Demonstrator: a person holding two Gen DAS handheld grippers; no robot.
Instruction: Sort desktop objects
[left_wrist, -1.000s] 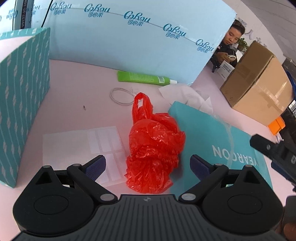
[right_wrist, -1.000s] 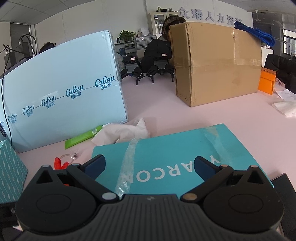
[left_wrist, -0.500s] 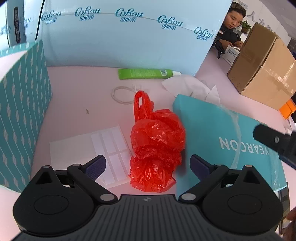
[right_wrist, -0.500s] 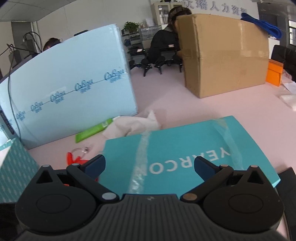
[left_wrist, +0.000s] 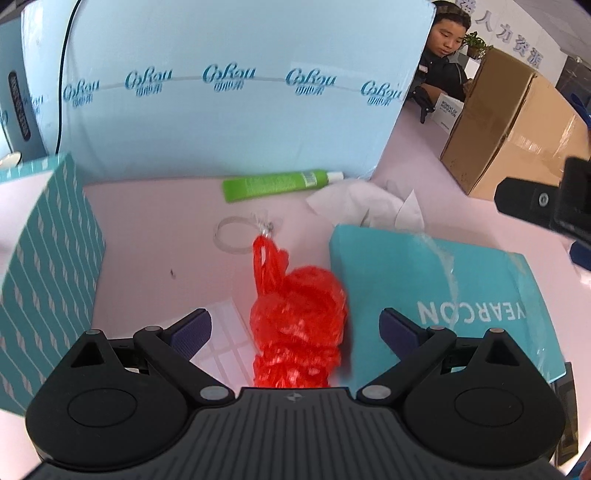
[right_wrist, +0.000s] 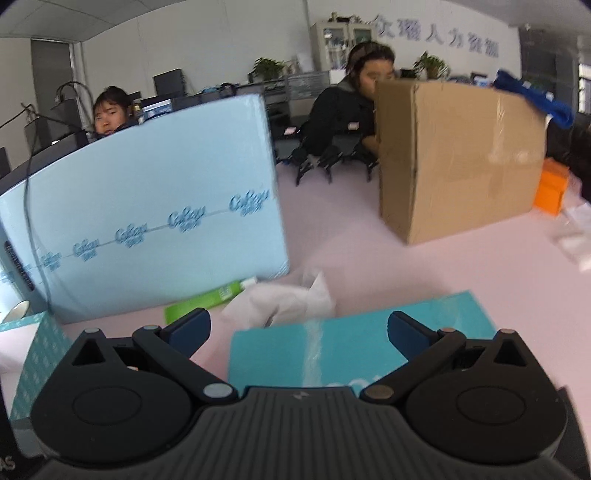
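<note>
A crumpled red plastic bag (left_wrist: 299, 317) lies on the pink desk between the open fingers of my left gripper (left_wrist: 295, 326), which is close over it and not touching it. To its right lies a flat teal YEARCON box (left_wrist: 443, 295). Behind are a clear ring (left_wrist: 232, 236), a green tube (left_wrist: 273, 184) and crumpled white tissue (left_wrist: 365, 203). A white label sheet (left_wrist: 229, 339) lies under the left finger. My right gripper (right_wrist: 298, 326) is open and empty above the teal box (right_wrist: 332, 350), with the tissue (right_wrist: 280, 302) and tube (right_wrist: 210, 299) ahead.
A tall light-blue panel (left_wrist: 229, 88) closes the back. A teal striped box (left_wrist: 48, 266) stands at the left. A brown cardboard carton (right_wrist: 454, 155) stands at the back right, with an orange box (right_wrist: 552, 190) beside it. People sit beyond the desk.
My left gripper has moved forward and down toward the red bag, which now sits between its fingers. My right gripper has lifted and tilted up, so less of the teal box shows.
</note>
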